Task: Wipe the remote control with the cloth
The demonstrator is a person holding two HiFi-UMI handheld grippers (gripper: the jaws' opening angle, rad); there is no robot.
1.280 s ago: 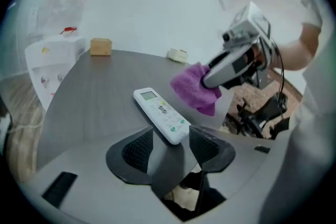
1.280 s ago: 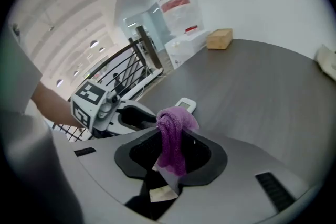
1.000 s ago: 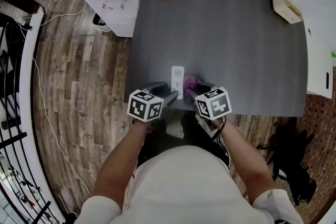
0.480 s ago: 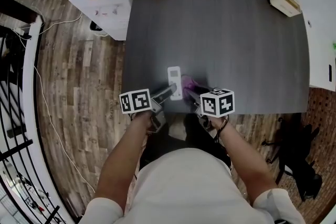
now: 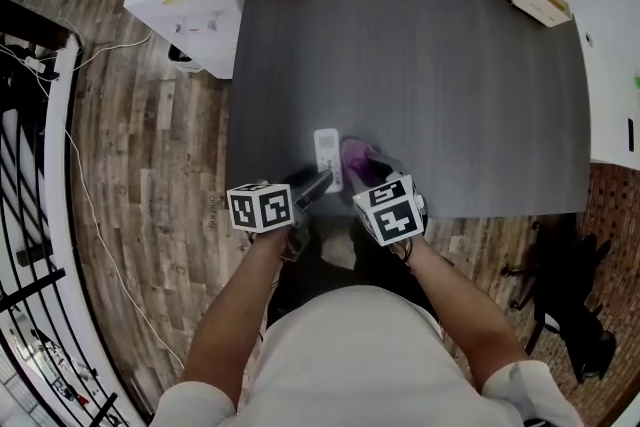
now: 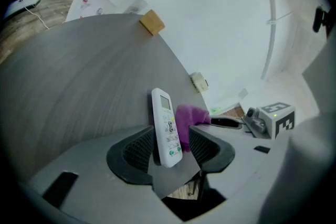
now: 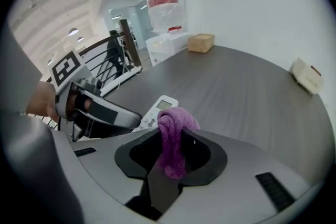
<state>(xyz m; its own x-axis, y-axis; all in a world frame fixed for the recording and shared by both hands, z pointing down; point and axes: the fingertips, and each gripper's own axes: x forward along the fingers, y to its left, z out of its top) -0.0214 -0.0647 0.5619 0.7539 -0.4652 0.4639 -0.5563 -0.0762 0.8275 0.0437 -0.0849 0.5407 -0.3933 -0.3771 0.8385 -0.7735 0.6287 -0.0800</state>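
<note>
Position matters most here: the slim white plastic remote control [image 5: 327,158] lies near the front edge of the dark grey wood-grain bench [image 5: 430,65]. Its long axis runs away from the person, display end farthest. The bunched purple textured cloth [image 5: 358,158] sits just beside its right long edge, too close to tell whether it touches.

The right gripper [image 5: 364,175] is clamped on that cloth, with a fold standing up between the jaws, so this is the nearer hand for the wipe. I judge the stroke needs a short shift leftward onto the button face, then travel along the length.

The left gripper [image 5: 316,183] comes in at the near end, its jaws on either side of the remote's lower end. They have just been closing, yet a thin gap shows at each pad, so it is not yet pinched.

The remote has a small grey display at the top and rows of buttons below, a few of them coloured. Its smooth hard shell would likely slide if left unheld.
</note>
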